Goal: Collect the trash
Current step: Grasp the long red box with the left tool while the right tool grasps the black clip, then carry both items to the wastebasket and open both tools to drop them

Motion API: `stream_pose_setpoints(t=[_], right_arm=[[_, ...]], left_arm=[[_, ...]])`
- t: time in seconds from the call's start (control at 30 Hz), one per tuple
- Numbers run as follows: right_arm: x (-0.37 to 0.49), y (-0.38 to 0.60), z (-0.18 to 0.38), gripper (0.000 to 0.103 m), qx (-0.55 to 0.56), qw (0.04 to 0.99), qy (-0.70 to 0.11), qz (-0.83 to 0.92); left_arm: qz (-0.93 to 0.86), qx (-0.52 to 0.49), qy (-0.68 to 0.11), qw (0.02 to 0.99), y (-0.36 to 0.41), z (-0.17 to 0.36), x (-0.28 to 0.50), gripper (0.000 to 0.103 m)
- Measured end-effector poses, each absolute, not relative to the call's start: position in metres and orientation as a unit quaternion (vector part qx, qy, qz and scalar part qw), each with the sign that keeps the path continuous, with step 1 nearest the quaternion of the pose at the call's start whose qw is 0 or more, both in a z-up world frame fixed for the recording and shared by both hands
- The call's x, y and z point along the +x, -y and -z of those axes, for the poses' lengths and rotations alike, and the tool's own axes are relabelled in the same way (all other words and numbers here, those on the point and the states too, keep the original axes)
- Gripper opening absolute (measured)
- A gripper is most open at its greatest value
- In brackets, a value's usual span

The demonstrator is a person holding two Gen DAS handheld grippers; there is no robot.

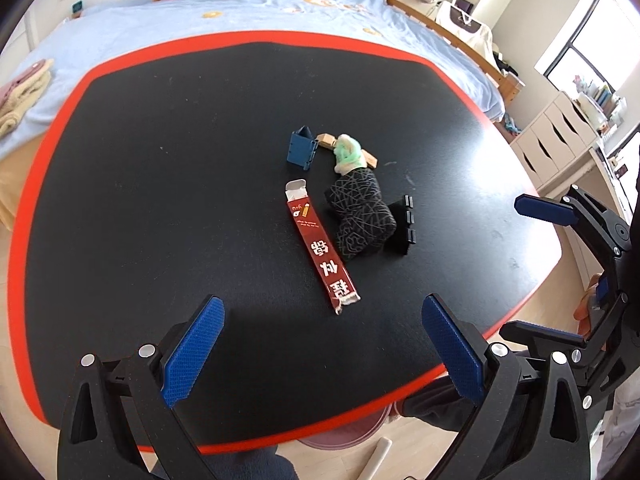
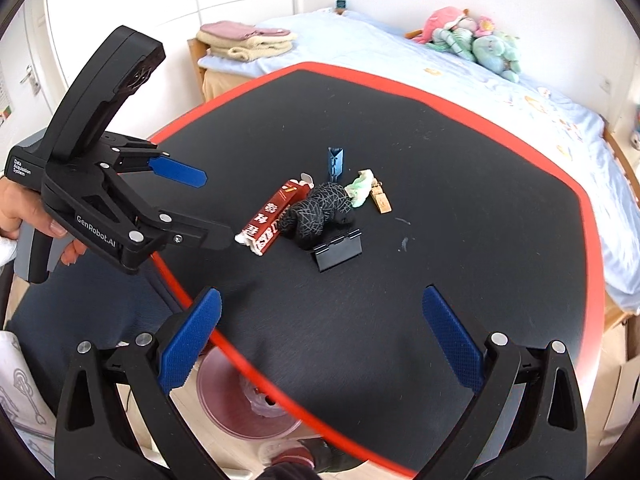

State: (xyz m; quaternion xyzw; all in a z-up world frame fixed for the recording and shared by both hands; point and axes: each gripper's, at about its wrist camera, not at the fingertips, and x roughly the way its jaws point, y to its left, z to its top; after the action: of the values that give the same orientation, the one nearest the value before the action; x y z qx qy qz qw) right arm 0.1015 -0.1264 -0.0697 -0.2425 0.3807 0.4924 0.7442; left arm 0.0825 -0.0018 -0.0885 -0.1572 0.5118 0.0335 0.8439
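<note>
A long red carton point(image 1: 322, 248) point(image 2: 274, 216) with its flap open lies in the middle of the black table point(image 1: 160, 200) point(image 2: 440, 160). Beside it rests a rolled black cloth with grey lines point(image 1: 360, 212) point(image 2: 316, 210). Beyond that is a crumpled green-white wad point(image 1: 349, 152) point(image 2: 360, 186). My left gripper point(image 1: 322, 348) point(image 2: 218, 208) is open and empty, hovering just short of the carton's torn end. My right gripper point(image 2: 320, 340) point(image 1: 510, 264) is also open and empty, over the table's near right part.
A small blue stand point(image 1: 302, 152) point(image 2: 335, 162), a black stand point(image 1: 402, 226) point(image 2: 338, 250) and wooden blocks point(image 1: 326, 140) point(image 2: 380, 200) sit among the items. A pink bin point(image 2: 244, 400) stands on the floor under the table's red edge. A bed point(image 1: 280, 12) lies behind.
</note>
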Motion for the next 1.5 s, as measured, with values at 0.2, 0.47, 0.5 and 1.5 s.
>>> stream_pose_setpoints(t=[0.2, 0.47, 0.5, 1.5], right_arm=[[0.121, 0.116, 0.090, 0.099, -0.258, 0.727, -0.381, -0.510], [0.141, 0.104, 0.112, 0.086, -0.281, 0.704, -0.377, -0.532], [0.142, 0.102, 0.114, 0.085, -0.282, 0.703, -0.376, -0.534], [0.120, 0.109, 0.085, 0.039, -0.228, 0.747, -0.382, -0.494]], left_arm=[[-0.048, -0.154, -0.529, 0.833, -0.001, 0.108, 0.096, 0.095], [-0.074, -0.108, -0.527, 0.840, 0.004, 0.116, 0.105, 0.094], [-0.076, -0.101, -0.526, 0.841, 0.005, 0.116, 0.106, 0.094], [-0.017, -0.067, -0.485, 0.872, -0.019, 0.064, 0.066, 0.015]])
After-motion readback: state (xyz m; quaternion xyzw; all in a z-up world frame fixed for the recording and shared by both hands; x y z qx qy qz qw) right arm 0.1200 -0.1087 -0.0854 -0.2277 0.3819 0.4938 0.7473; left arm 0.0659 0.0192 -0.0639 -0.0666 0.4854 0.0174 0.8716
